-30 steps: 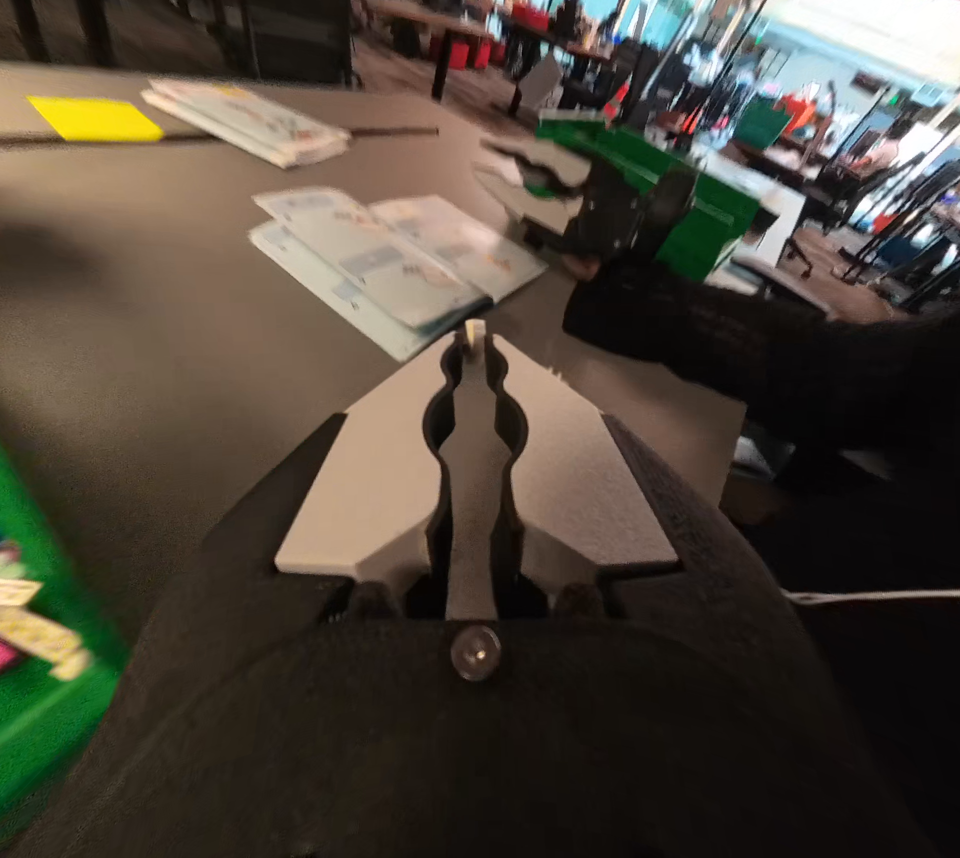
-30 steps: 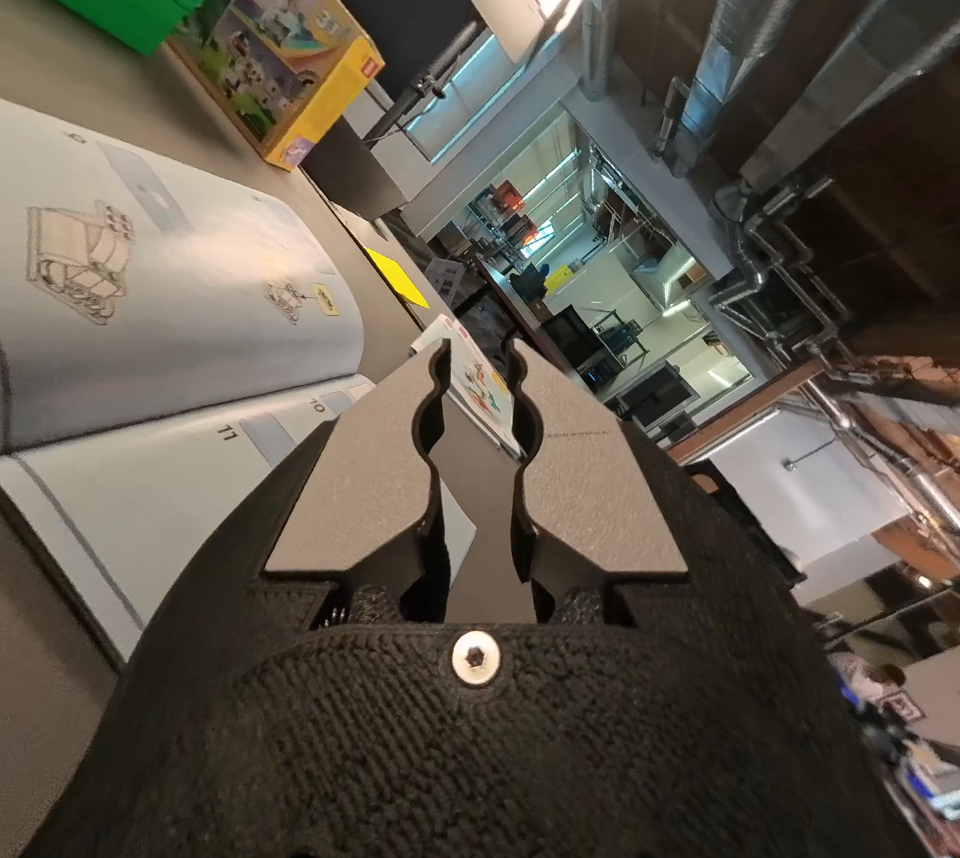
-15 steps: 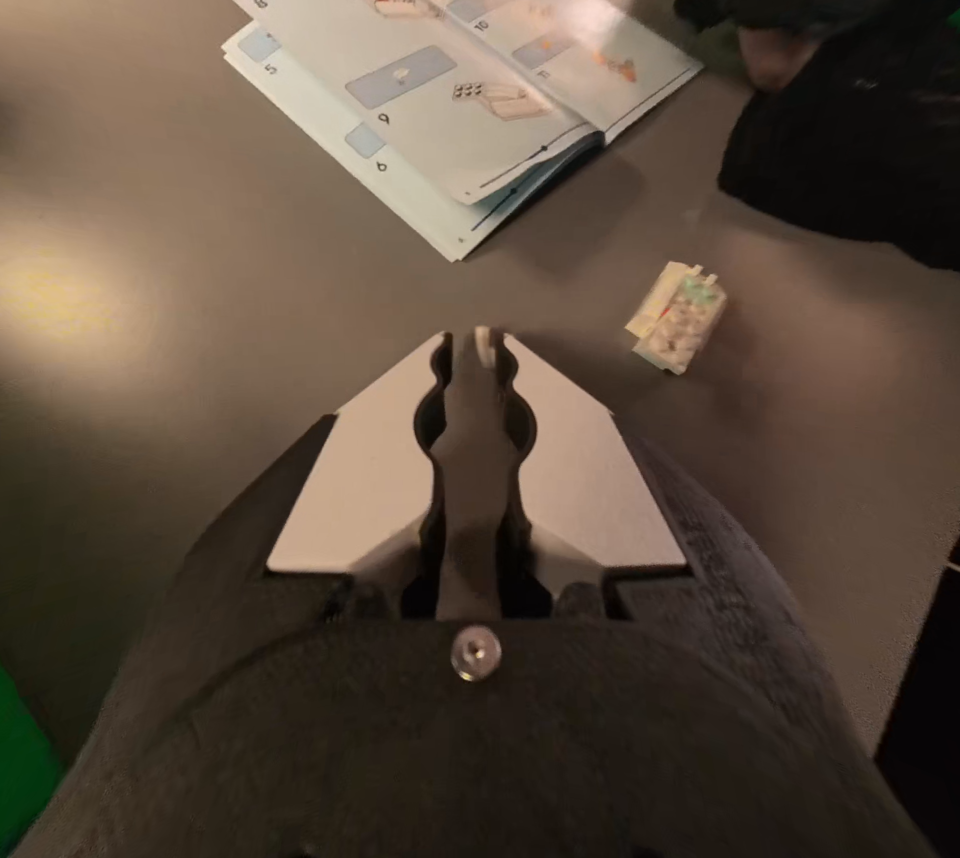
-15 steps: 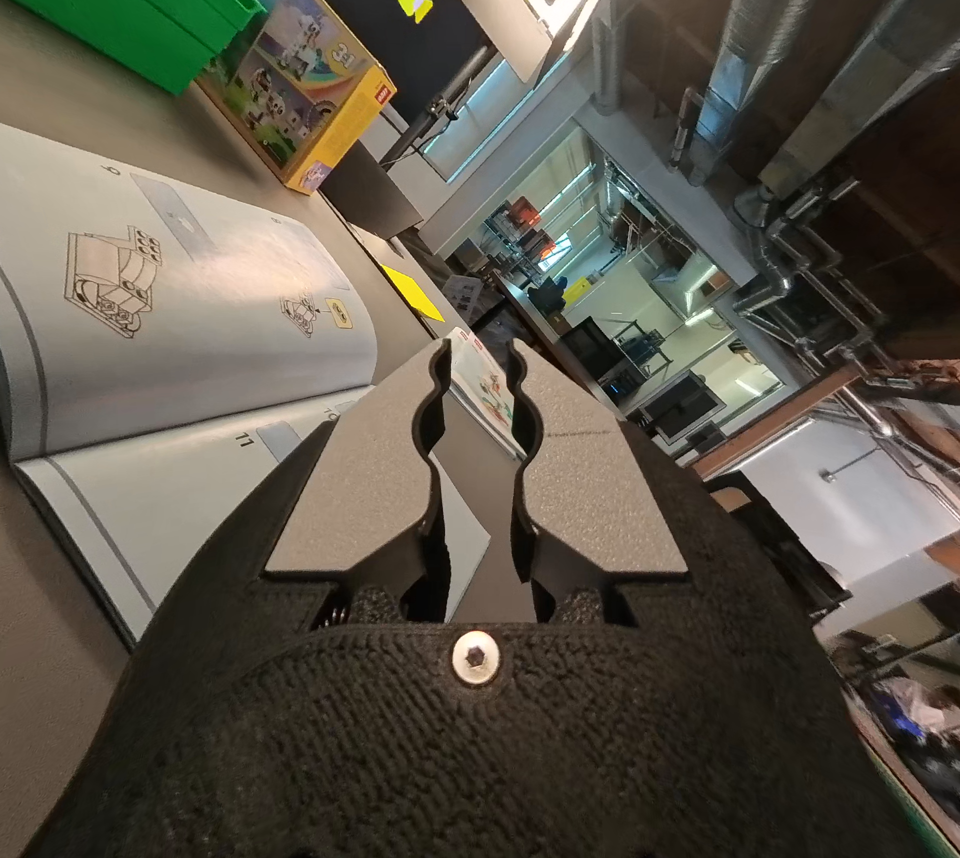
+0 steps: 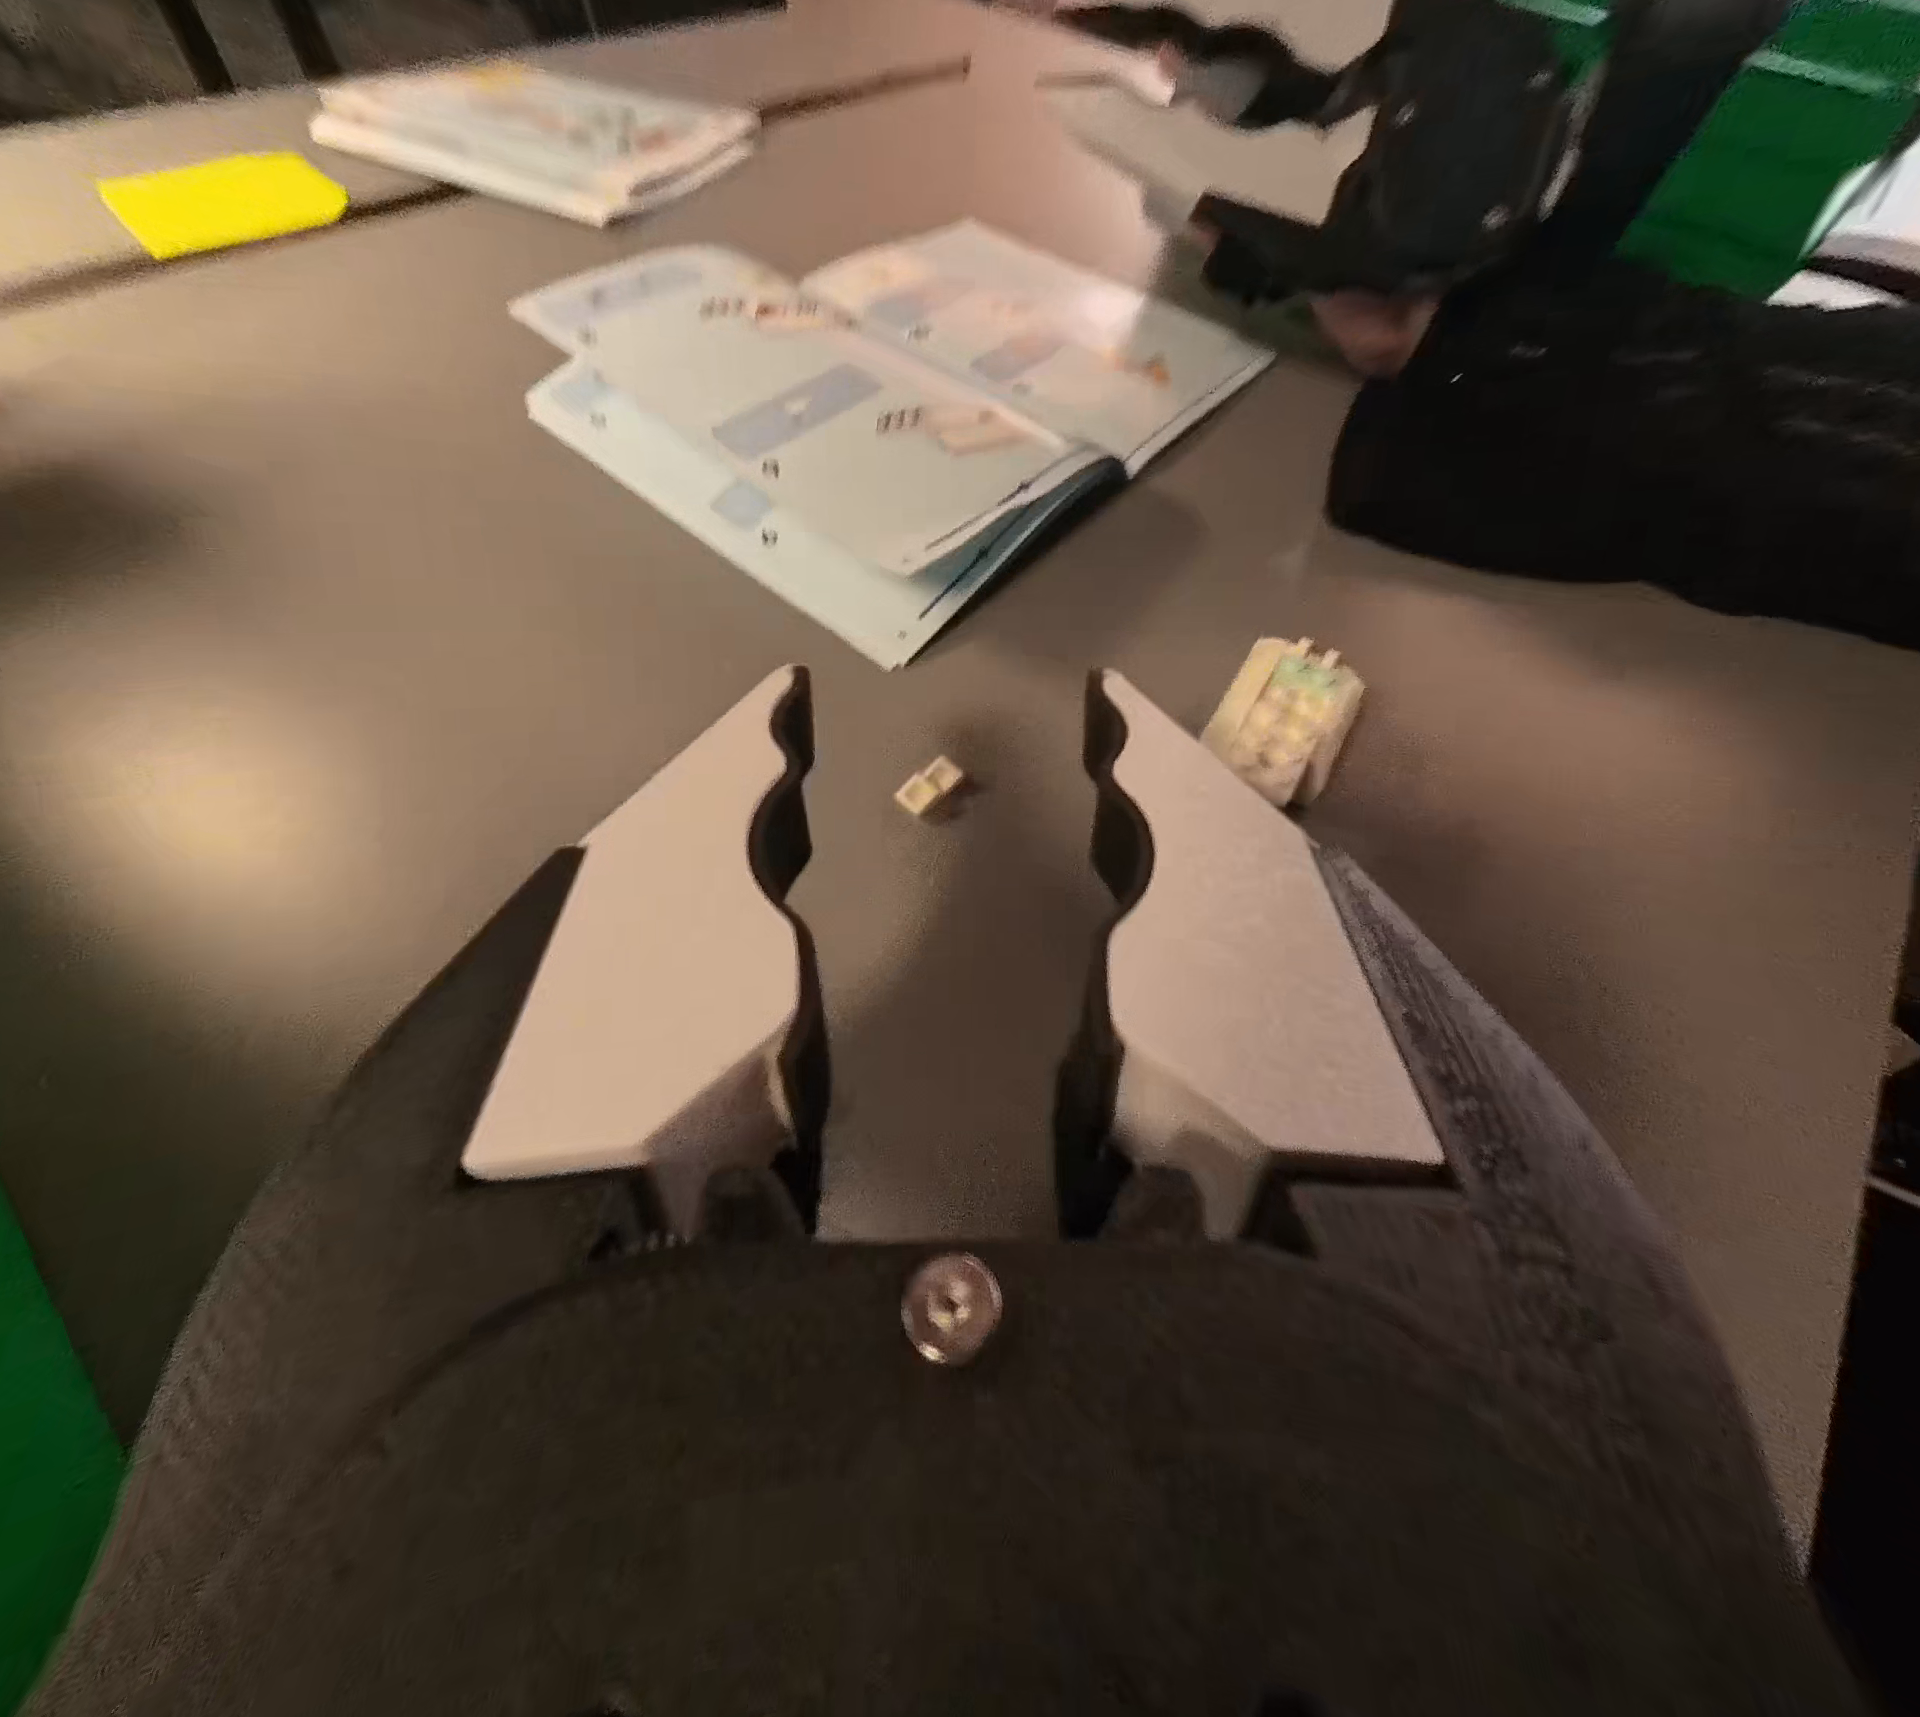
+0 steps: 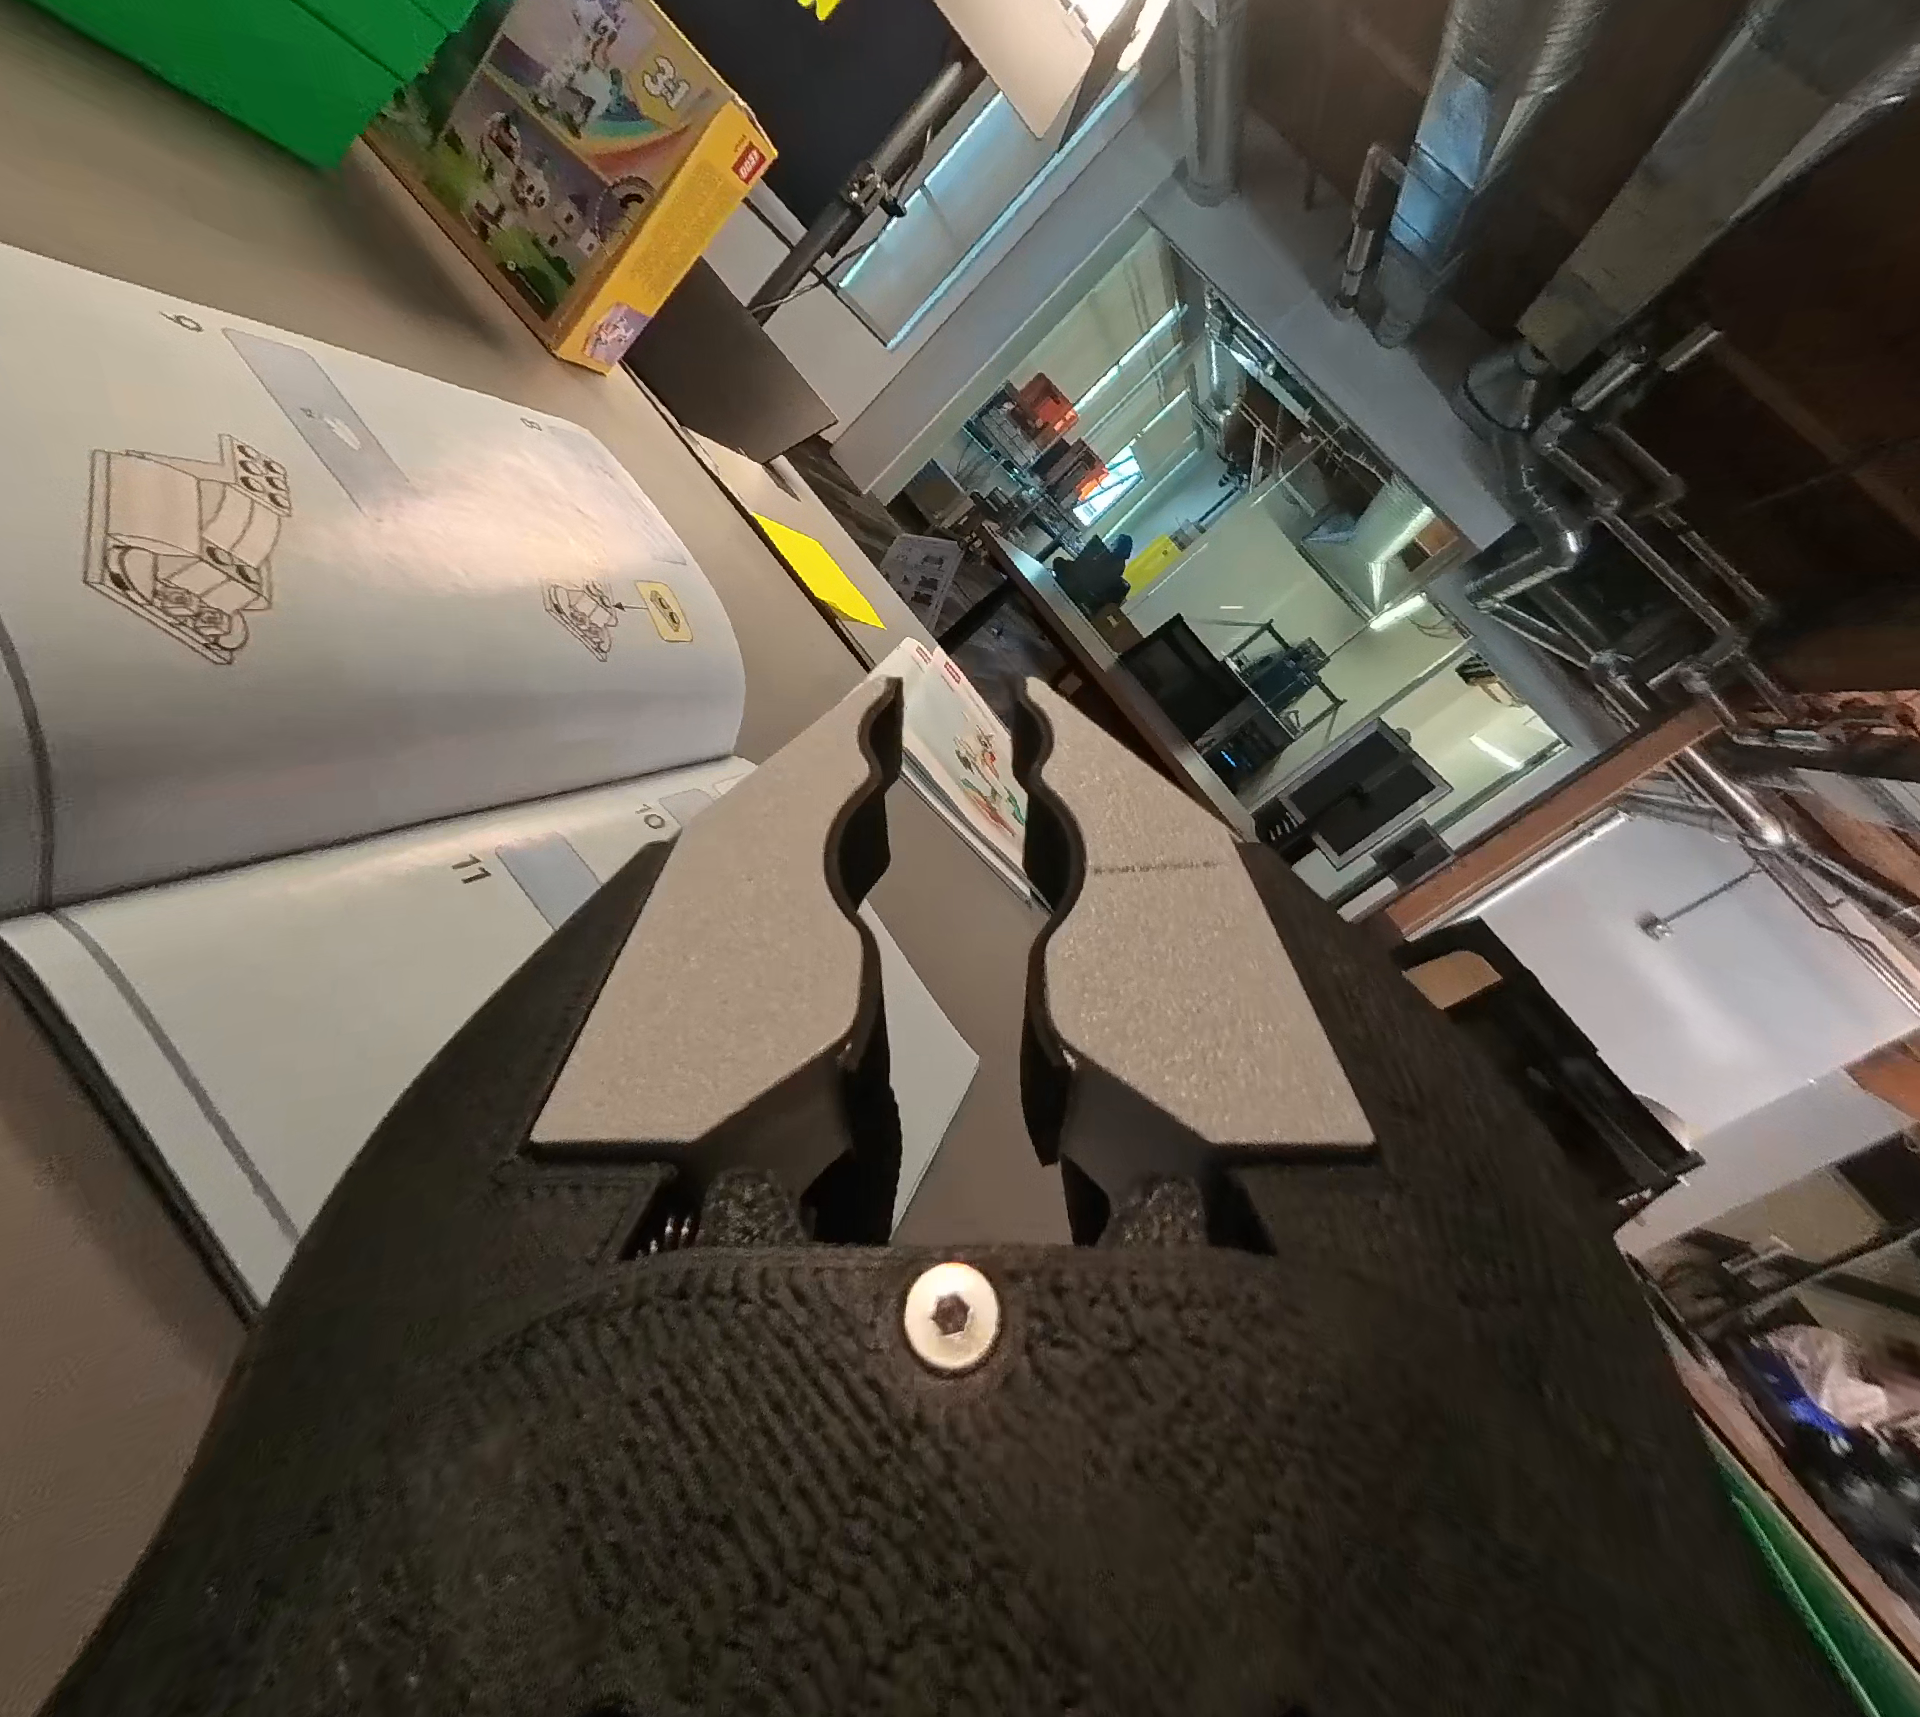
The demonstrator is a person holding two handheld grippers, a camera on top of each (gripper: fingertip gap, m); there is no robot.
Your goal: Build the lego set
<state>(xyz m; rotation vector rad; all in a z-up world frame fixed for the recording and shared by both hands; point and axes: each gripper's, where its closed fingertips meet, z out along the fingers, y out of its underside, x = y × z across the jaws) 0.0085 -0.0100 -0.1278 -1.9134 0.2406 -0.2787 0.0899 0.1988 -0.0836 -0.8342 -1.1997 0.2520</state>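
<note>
The left gripper (image 5: 945, 711) is held with its jaws wide apart and nothing between them; 1 small cream brick (image 5: 932, 786) lies loose on the grey table (image 5: 312, 732) just beyond the tips. The right gripper (image 6: 951, 711) is seen partly apart and empty, over the open booklet (image 6: 364, 628). A small pale assembly (image 5: 1286, 722) lies tipped just right of the brick, its long axis running away from the camera. Little is judged built; most steps remain.

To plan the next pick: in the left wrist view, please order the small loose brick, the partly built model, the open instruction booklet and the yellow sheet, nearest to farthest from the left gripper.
1. small loose brick, between the left gripper fingers
2. partly built model, right
3. open instruction booklet, ahead
4. yellow sheet, far left
</note>
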